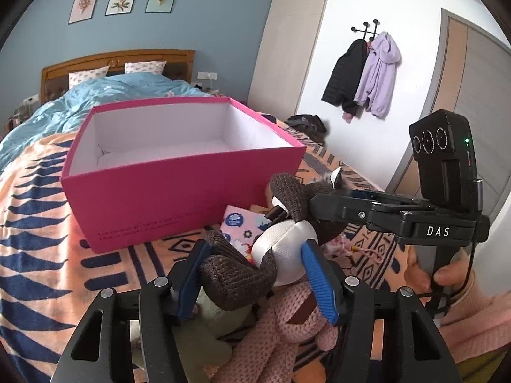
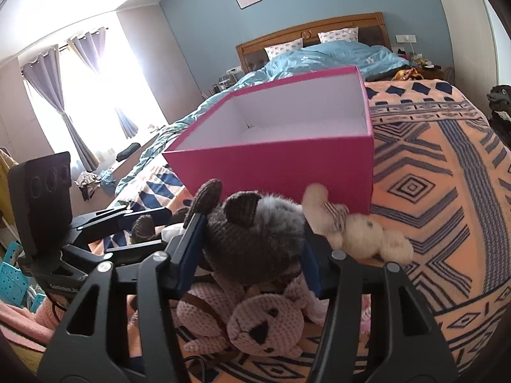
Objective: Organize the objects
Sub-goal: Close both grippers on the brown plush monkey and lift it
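Note:
An open pink box (image 1: 166, 188) with a white, empty inside stands on the patterned blanket; it also shows in the right wrist view (image 2: 287, 166). A brown knitted plush (image 1: 236, 274) with a white belly lies in front of it. My left gripper (image 1: 255, 274) is shut on its body and leg. My right gripper (image 2: 252, 249) is shut on its grey-brown head (image 2: 252, 233), and shows from the side in the left wrist view (image 1: 287, 214). A pink knitted bear (image 2: 265, 325) lies under both grippers. A cream plush (image 2: 354, 229) lies beside the box.
A small flowered pink packet (image 1: 242, 226) lies by the box's near corner. The orange and blue blanket (image 2: 431, 191) covers the bed's foot; a blue duvet (image 1: 105, 95) and pillows lie behind. Coats (image 1: 364, 79) hang on the wall.

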Demonstrator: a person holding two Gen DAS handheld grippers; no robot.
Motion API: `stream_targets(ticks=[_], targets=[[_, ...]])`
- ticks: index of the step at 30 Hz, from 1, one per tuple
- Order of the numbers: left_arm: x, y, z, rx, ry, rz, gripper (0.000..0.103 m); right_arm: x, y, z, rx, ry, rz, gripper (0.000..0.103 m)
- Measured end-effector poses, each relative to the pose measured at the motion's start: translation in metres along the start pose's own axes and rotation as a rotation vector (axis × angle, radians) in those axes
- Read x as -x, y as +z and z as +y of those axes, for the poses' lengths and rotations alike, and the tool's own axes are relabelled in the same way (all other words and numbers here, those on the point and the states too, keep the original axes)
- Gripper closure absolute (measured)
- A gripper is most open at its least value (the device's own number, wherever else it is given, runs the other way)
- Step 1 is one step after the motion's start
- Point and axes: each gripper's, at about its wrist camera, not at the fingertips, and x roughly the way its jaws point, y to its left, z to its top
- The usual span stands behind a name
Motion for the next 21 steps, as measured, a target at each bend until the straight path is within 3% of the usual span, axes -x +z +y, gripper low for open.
stream_targets(ticks=[9, 12, 16, 21], targets=[[-0.003, -0.009, 0.006, 0.009, 0.024, 0.038, 0.037, -0.009, 0.003, -0.008, -0.059, 0.014, 0.020, 0.046], [0.006, -0.003, 0.008, 0.018, 0.012, 0.002, 0.046, -0.005, 0.009, -0.002, -0.048, 0.014, 0.008, 0.046], [0.022, 0.011, 0.013, 0.027, -0.032, -0.056, 0.067, -0.001, 0.021, 0.005, -0.044, 0.033, -0.009, 0.046], [0.025, 0.031, 0.013, 0.013, -0.043, -0.092, 0.074, -0.005, 0.042, 0.022, 0.005, 0.077, -0.025, 0.051]])
